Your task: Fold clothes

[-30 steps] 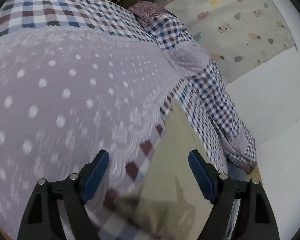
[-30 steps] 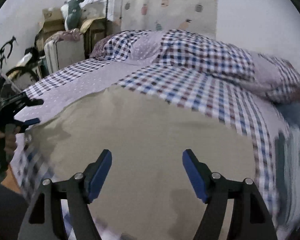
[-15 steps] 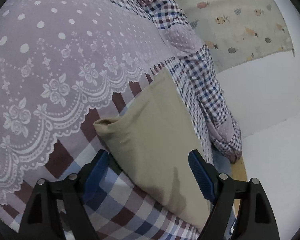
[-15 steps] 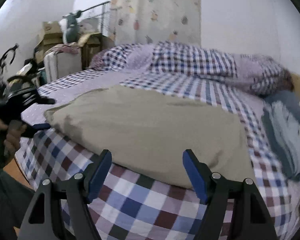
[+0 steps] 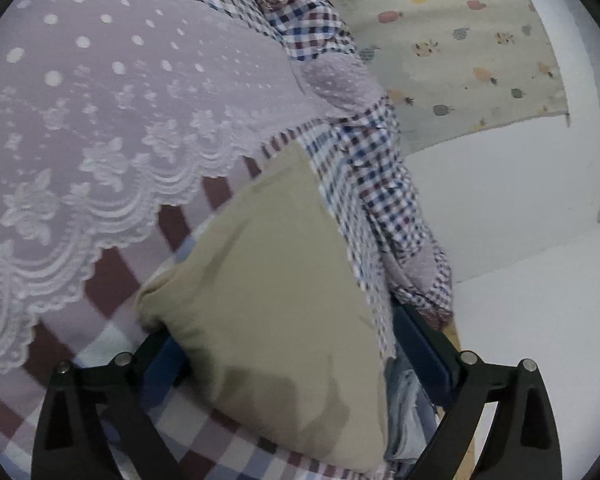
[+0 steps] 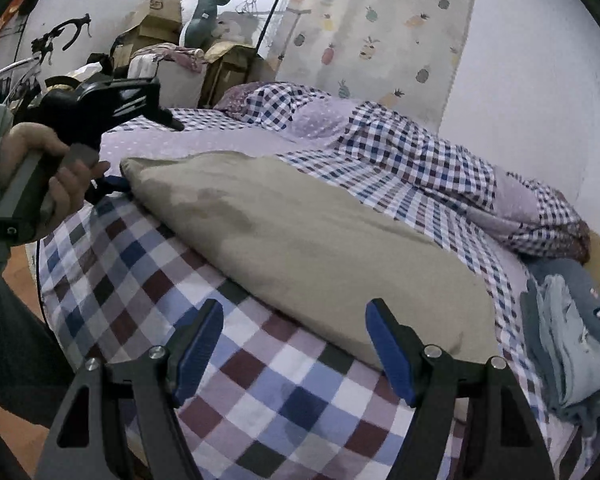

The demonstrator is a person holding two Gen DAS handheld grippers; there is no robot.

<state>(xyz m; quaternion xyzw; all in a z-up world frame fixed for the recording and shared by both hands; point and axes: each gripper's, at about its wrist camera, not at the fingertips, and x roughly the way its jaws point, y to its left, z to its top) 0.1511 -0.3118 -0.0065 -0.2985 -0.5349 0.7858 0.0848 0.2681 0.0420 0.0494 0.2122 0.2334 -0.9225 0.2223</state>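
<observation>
- Khaki garment [image 6: 300,240], lying flat across the checked bedspread [image 6: 260,392] near the bed's front edge, as a broad, smooth-topped panel with rounded, doubled-looking edges.
- Likely soft, light and limp; bound to sag and slide over itself when lifted, so best pinched at a corner or along a thick folded edge rather than mid-panel.
- Left end corner [image 5: 156,300] sitting right at the left gripper [image 5: 296,356]; fingers spread wide to either side of the cloth, not clamped on it, one blue pad half hidden under the fabric.
- Right gripper [image 6: 296,344] hovering just off the garment's near long edge, toward its right end, jaws apart and holding nothing.
- Fits either a fold just laid down or a panel about to be doubled again; cannot tell which.
- Beyond it: a blue-grey pile of clothes [image 6: 572,332] just right of the garment, a rumpled checked quilt [image 6: 440,160] toward the wall, lace-trimmed lilac sheet [image 5: 100,140] to the left.
</observation>
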